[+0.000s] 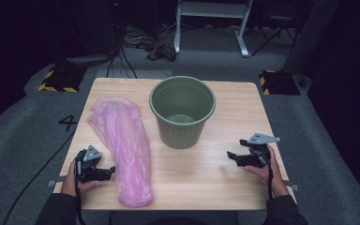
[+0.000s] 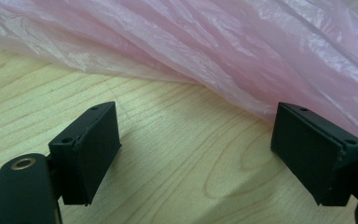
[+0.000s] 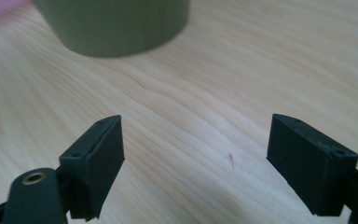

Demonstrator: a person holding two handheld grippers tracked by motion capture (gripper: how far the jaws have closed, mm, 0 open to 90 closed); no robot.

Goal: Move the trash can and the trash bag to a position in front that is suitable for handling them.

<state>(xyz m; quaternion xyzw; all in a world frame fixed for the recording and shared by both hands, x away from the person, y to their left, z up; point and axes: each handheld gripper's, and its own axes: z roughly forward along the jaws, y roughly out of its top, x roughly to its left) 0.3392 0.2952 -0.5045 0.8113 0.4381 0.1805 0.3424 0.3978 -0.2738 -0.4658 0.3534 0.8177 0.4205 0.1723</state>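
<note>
Left gripper view was taken up by the left gripper, jaws spread wide with nothing held, a crumpled translucent pink plastic bag lying just beyond them on the pale wooden table, while the right gripper, equally wide and empty, was faced toward a ribbed green plastic bucket ahead of its jaws.

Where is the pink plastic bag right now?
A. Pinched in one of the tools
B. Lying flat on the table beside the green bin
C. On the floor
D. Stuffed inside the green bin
B: the pink plastic bag lies stretched out on the wooden table, left of the green bin, whose inside holds no bag.
</note>
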